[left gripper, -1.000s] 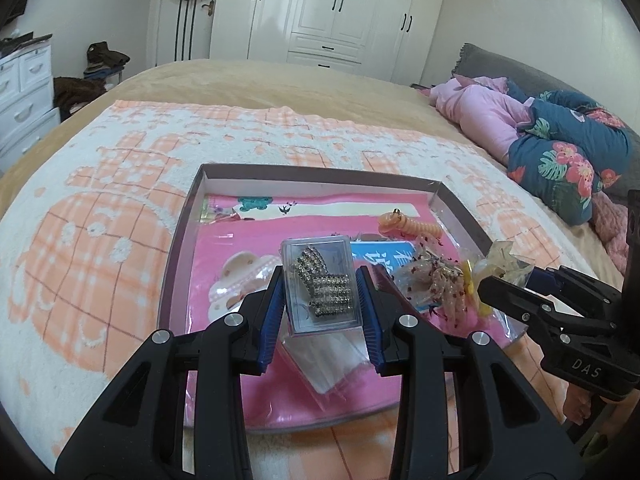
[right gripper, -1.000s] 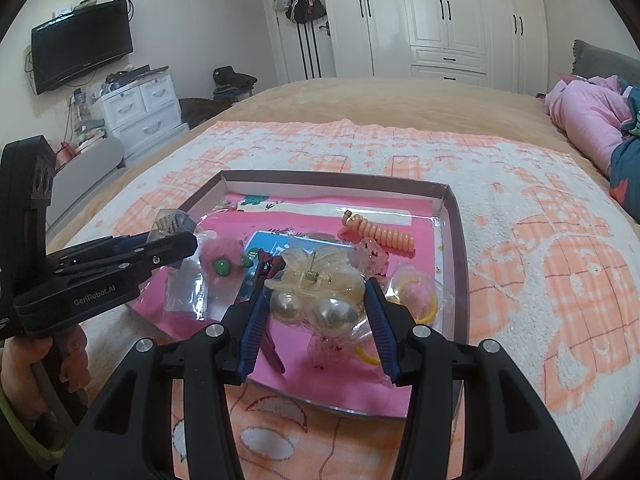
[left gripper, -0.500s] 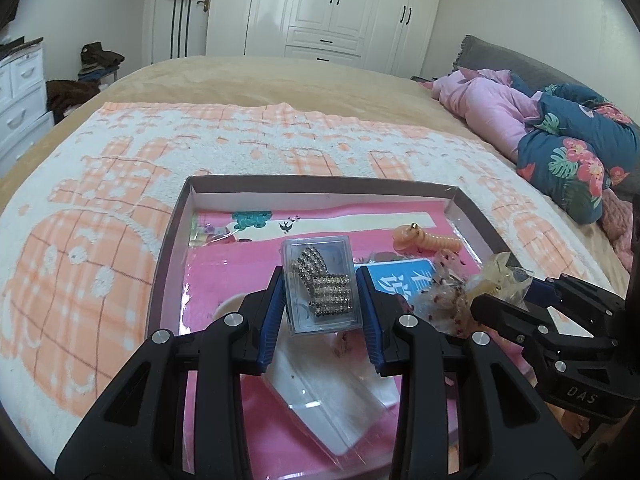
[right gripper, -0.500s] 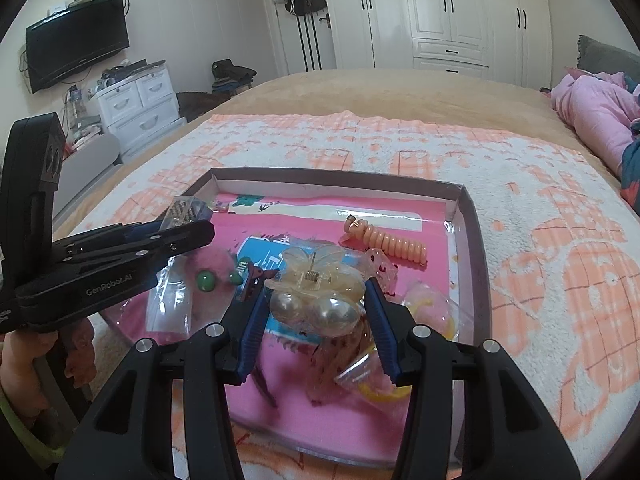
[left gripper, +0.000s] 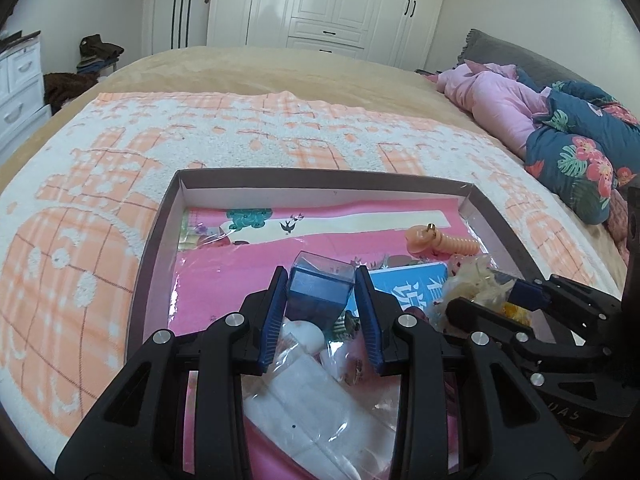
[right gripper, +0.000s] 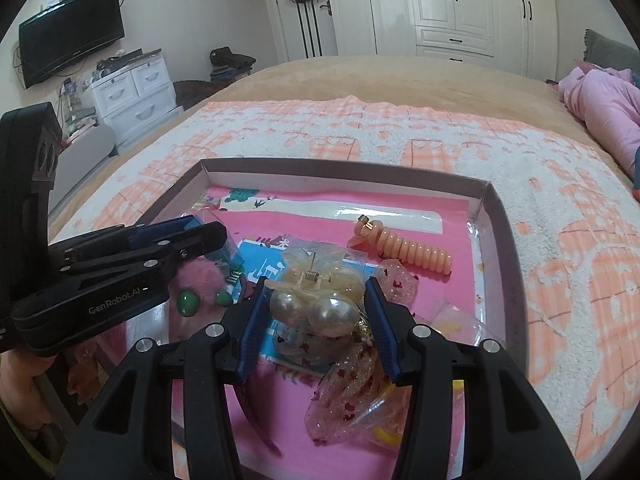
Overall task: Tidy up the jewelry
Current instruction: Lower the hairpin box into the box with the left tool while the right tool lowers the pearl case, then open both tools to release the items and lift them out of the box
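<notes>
A shallow brown box (left gripper: 152,248) with a pink lining lies on the bed and holds the jewelry. My left gripper (left gripper: 322,284) is shut on a small clear plastic case (left gripper: 320,286), now tipped so its blue underside faces the camera, low over the box. My right gripper (right gripper: 316,300) is shut on a pearl hair claw clip (right gripper: 316,304) above the box's middle. An orange spiral hair tie (right gripper: 412,250) lies at the back right. A glittery clear clip (right gripper: 344,392) lies under the right gripper. A pink fluffy piece with green beads (right gripper: 200,292) lies at the left.
The box sits on an orange-and-white towel (left gripper: 80,240) spread over the bed. A blue card (left gripper: 412,284) and clear plastic bags (left gripper: 312,404) lie inside the box. Pink and floral bedding (left gripper: 560,136) is piled at the right. White drawers (right gripper: 136,92) stand left of the bed.
Both grippers have moved forward and lower over the box. The case in the left gripper has tipped, so its rhinestone face no longer shows. The right gripper still holds the pearl clip.
</notes>
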A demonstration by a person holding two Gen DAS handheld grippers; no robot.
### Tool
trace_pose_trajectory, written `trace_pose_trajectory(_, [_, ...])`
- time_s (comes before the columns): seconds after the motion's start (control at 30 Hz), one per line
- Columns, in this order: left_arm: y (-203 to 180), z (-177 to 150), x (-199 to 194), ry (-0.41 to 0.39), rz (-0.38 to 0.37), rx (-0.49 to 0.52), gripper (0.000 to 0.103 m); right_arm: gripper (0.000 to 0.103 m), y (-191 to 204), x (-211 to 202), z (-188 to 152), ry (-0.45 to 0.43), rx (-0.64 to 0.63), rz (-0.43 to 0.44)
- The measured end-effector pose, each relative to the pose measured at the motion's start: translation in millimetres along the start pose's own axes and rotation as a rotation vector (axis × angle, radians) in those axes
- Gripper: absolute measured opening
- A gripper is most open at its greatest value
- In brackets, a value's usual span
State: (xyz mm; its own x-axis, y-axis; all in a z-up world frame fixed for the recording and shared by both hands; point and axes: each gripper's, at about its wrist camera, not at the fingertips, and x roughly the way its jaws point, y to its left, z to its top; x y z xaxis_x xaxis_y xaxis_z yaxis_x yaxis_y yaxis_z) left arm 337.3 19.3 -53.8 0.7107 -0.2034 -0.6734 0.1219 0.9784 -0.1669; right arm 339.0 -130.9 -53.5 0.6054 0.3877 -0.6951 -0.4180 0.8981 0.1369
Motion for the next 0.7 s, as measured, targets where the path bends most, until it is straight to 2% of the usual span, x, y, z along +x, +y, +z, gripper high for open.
trace_pose_trajectory(0.37, [-0.1,0.1,0.2,0.002,-0.005,-0.006,0.027,0.047,8.0,6.0,1.5,0.011,-0.025,0.016])
trace_pose_trajectory(0.7, [1.4,-2.0,-1.5,0.008,-0.013,-0.02,0.027,0.054,8.4,-0.3,-2.2,0.006,-0.026,0.014])
